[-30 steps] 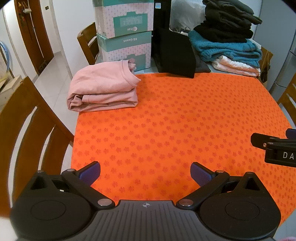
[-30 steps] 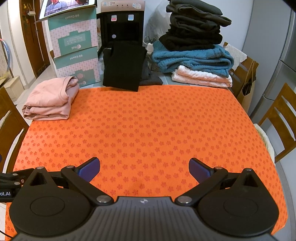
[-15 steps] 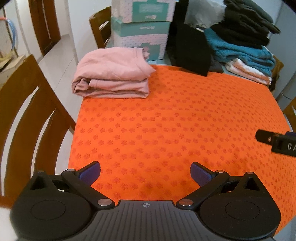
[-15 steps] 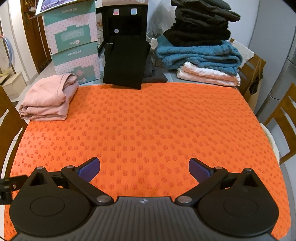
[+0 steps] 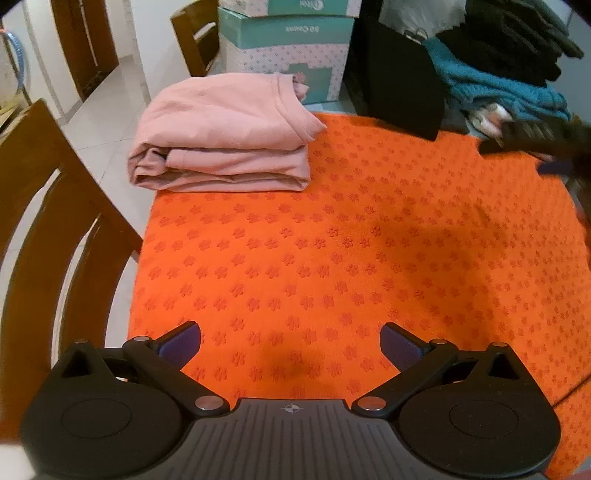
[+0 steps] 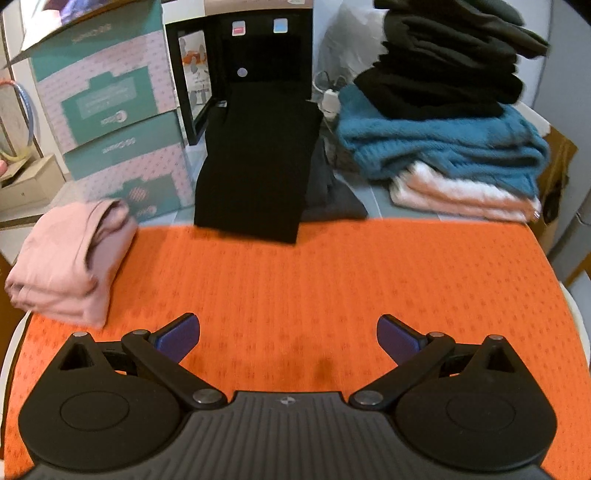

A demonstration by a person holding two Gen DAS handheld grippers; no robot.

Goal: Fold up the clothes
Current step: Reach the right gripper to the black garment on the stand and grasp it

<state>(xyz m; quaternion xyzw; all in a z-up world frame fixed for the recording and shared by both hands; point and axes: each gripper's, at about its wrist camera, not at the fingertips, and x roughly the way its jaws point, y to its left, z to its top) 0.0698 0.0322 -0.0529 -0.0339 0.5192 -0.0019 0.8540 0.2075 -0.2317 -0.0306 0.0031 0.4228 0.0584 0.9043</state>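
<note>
A folded pink garment (image 5: 225, 133) (image 6: 70, 262) lies at the far left corner of the orange patterned cloth (image 5: 332, 258) (image 6: 332, 280). A black garment (image 6: 258, 166) (image 5: 402, 92) hangs over the cloth's far edge. At the back right stands a pile of clothes (image 6: 443, 122) (image 5: 517, 70), black on teal on white. My left gripper (image 5: 290, 341) is open above the cloth's near left part, empty. My right gripper (image 6: 288, 334) is open over the middle, nearer the black garment, empty; it shows blurred at the right edge of the left wrist view (image 5: 546, 155).
Two teal and pink cartons (image 6: 110, 122) (image 5: 288, 48) are stacked behind the pink garment, beside a black appliance (image 6: 255, 48). A wooden chair (image 5: 44, 236) stands at the table's left side and another chair (image 5: 192, 33) behind it. A brown bag (image 6: 557, 173) is far right.
Both grippers have moved forward over the table, so the pink garment and the black garment look closer. The right gripper has gone further ahead than the left. Both stayed open.
</note>
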